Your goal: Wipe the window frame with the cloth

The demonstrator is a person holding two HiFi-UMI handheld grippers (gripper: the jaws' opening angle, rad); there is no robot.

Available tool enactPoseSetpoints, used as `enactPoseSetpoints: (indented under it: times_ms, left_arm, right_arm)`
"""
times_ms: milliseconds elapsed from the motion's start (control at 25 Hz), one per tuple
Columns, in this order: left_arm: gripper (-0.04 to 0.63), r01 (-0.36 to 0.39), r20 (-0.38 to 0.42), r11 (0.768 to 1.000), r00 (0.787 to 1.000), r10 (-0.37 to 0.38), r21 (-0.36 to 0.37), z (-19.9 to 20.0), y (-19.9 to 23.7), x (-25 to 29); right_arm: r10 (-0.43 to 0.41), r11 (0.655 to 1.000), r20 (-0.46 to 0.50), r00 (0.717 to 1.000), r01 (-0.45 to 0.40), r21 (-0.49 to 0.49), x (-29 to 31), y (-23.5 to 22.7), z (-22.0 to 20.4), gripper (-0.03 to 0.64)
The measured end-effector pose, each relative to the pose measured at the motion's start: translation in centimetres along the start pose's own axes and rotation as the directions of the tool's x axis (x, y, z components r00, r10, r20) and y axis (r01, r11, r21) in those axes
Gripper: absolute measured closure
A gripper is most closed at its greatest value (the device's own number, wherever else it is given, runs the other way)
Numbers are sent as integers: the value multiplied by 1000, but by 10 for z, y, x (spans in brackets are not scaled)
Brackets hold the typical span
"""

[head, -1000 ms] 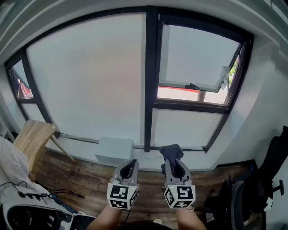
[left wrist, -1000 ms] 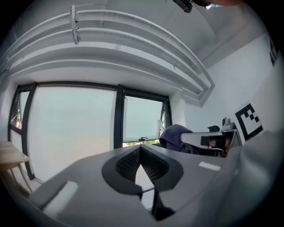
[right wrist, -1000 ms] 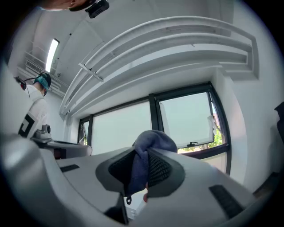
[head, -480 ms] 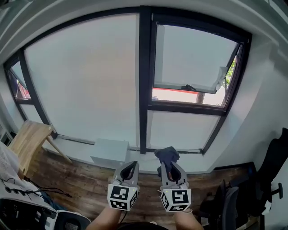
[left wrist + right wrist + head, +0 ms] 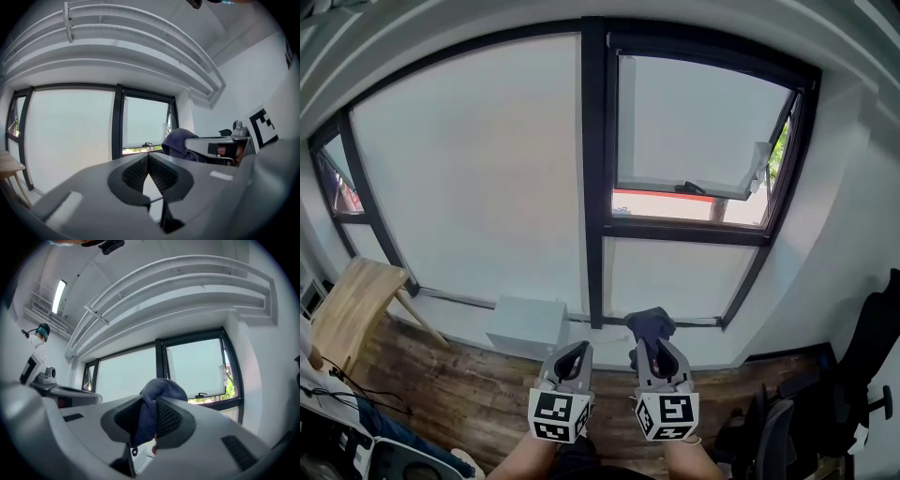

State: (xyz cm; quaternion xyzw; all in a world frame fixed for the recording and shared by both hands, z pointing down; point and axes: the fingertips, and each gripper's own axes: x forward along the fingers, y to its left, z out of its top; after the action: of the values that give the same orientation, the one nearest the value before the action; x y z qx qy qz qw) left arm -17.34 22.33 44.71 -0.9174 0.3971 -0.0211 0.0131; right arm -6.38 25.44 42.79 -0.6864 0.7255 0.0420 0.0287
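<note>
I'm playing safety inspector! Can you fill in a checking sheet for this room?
Surface: black window frame, upper right pane tilted open.
Job's things: dark blue cloth, held away from the frame.
Clutter: white box and wooden stool under the window.
Grippers: left claw shut, empty; right claw shut on the cloth.
Cables: thin dark cables, lower left.
Surroundings: wooden floor; black office chair at right.
</note>
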Motion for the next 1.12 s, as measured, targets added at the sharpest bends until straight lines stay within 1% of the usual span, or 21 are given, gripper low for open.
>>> enactPoseSetpoints:
  times_ms: [200, 400, 560, 840, 960, 1120]
  left_arm:
    - [588, -4, 21, 1000, 1000, 5, -9, 4, 19, 25]
    - [588, 20, 51, 1000, 999, -20, -16, 12, 30, 71]
    - [589, 20, 68, 1000, 997, -19, -15, 13, 40, 109]
    - [588, 14, 58, 1000, 998, -13, -24, 8, 74, 173]
    - [588, 18, 48, 999, 999, -16, -32, 10, 90, 203]
    - [588, 31, 49, 999, 998, -29, -24, 17, 110, 241]
  right_arm:
    - [29, 1000, 10, 1000, -29, -5, 30, -4, 0, 545]
    - [16, 1000, 11, 1000, -16, -1, 62, -30, -3, 545]
    - [-3, 1000, 6, 1000, 3, 0, 95, -54, -10, 545]
    - [8, 1000, 29, 1000, -8, -2, 161, -75, -18, 545]
    - [9, 1000, 35, 999, -10, 14, 190, -85, -16, 545]
    - [37, 998, 48, 998, -39, 46, 229, -96, -13, 545]
